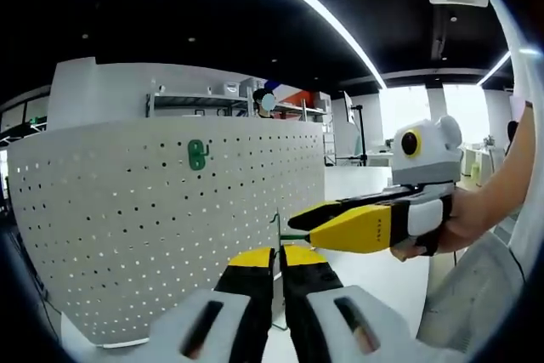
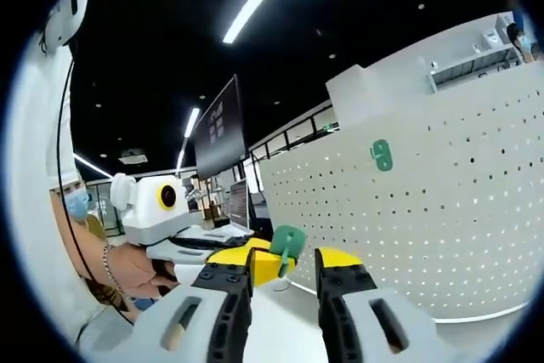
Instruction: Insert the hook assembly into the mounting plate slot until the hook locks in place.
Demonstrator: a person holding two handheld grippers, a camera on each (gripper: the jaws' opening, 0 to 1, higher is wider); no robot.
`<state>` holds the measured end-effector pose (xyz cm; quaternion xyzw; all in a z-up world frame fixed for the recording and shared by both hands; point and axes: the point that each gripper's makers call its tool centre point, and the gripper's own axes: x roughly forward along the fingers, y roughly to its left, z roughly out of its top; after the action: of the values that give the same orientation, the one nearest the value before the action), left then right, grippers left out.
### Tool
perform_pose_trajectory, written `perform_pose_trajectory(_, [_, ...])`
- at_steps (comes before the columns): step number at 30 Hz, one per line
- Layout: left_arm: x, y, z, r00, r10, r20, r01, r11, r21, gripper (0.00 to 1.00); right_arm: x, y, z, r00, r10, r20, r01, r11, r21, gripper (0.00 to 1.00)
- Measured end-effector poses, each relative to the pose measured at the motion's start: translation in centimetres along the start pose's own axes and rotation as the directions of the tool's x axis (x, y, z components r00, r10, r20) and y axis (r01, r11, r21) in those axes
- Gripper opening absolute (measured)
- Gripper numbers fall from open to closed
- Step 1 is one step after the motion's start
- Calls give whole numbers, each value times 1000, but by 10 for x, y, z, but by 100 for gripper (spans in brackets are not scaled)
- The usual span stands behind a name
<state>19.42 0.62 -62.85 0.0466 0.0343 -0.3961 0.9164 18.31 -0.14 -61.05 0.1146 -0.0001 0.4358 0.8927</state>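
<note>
Yellow-tipped and black, the left gripper (image 1: 278, 254) rises from the bottom of the left gripper view with its jaws pressed nearly together on a thin upright green hook part (image 1: 277, 231), of which only a slim edge shows above the tips. Coming in from the right of that view, the right gripper (image 1: 293, 225) lies level, held in a person's hand (image 1: 455, 223), and its yellow jaws narrow to a point that meets the same green piece; whether they pinch it cannot be told from here. In the right gripper view the right gripper (image 2: 285, 261) stands with its jaws spread, a clear gap between them, and the green hook assembly (image 2: 286, 244) sits just past the tips, against the yellow end of the left gripper (image 2: 255, 265) that reaches in from the left. Behind the tongs stands a white perforated mounting plate (image 1: 127, 210), upright on a white table (image 1: 374, 274); a small green clip (image 1: 197, 155) is fixed high on its face, well apart from the held hook. Long ceiling lights (image 1: 314, 6) run across the dark ceiling.
</note>
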Motion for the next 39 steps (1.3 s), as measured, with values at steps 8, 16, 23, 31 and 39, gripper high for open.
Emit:
perform_pose_trajectory(8, [0, 1, 1, 1000, 7, 3, -7, 1000, -5, 2, 2, 2, -2, 1000, 4, -6, -4, 1000, -2, 15])
perform_pose_trajectory(16, [0, 0, 1, 1000, 5, 4, -5, 1000, -2, 2, 3, 2, -2, 1000, 0, -3, 0, 1000, -8, 10])
perform_pose_trajectory(23, [0, -2, 0, 1000, 1, 2, -1, 1000, 1, 2, 4, 3, -1, 1000, -2, 0, 2, 1000, -6, 7])
perform_pose_trajectory(31, [0, -4, 0, 1000, -3, 3, 3, 1000, -1, 2, 4, 0, -2, 1000, -22, -4, 23, 1000, 5, 3])
perform_pose_trajectory(39, [0, -5, 0, 1000, -3, 0, 3, 1000, 16, 1, 4, -1, -4, 999, -39, -16, 39, 999, 26, 2])
